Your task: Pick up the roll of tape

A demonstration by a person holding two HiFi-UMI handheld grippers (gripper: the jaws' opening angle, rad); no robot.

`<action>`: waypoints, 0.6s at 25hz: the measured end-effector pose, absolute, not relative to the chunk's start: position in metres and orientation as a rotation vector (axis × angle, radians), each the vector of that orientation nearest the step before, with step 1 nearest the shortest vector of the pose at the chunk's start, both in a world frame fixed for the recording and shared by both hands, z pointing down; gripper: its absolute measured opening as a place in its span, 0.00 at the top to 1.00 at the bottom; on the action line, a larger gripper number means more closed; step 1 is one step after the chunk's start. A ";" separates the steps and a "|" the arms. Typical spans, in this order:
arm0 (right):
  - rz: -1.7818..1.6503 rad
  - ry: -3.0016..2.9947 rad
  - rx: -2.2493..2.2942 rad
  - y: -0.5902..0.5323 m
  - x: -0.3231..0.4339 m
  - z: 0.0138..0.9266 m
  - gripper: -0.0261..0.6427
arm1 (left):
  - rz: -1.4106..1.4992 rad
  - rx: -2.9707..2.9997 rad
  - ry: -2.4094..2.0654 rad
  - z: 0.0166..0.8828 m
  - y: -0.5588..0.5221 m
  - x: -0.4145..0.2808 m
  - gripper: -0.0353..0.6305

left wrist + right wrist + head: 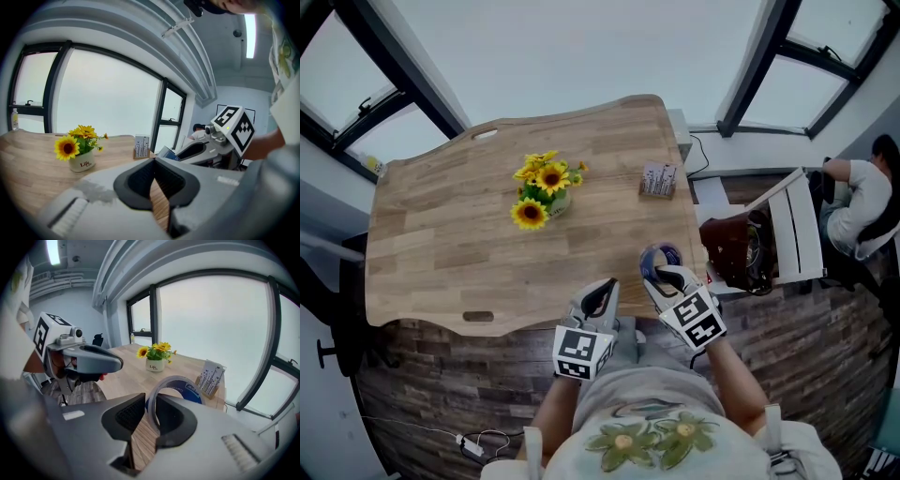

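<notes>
roll of tape (pixel 180 386): ring standing upright, hole facing back along the gripper
right gripper (pixel 150 401): jaws clamped on the ring's wall
left gripper (pixel 153 162): jaws pinched together, nothing in them

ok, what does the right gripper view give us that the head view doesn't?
Only the right gripper view: the right gripper seen along its jaws, closed on the wall of the roll of tape, the blue print inside the ring, and a ceiling lamp.
Only the head view: the brown bag beside the table, the wearer's flower-print shirt and a cable on the floor.
Both: the wooden table, sunflower pot, card stand, left gripper, and the tape itself.
</notes>
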State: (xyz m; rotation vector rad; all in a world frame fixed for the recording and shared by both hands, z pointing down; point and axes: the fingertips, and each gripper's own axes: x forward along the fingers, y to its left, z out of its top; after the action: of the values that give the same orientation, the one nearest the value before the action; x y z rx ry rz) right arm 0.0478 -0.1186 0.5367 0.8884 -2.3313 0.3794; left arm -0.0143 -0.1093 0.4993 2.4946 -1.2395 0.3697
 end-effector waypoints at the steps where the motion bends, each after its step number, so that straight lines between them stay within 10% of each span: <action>1: 0.389 -2.341 0.894 -0.118 0.048 0.534 0.85 | 0.365 2.496 -1.241 0.498 -0.109 -0.014 0.94; 15: 0.590 -2.484 0.983 -0.110 0.048 0.503 0.86 | 0.328 2.522 -1.235 0.489 -0.102 -0.011 0.94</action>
State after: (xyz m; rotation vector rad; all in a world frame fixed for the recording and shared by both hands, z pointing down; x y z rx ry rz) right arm 0.0481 -0.1101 0.5033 0.9833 -2.4843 0.5902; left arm -0.0107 -0.1023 0.4887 2.5216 -1.2348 0.3278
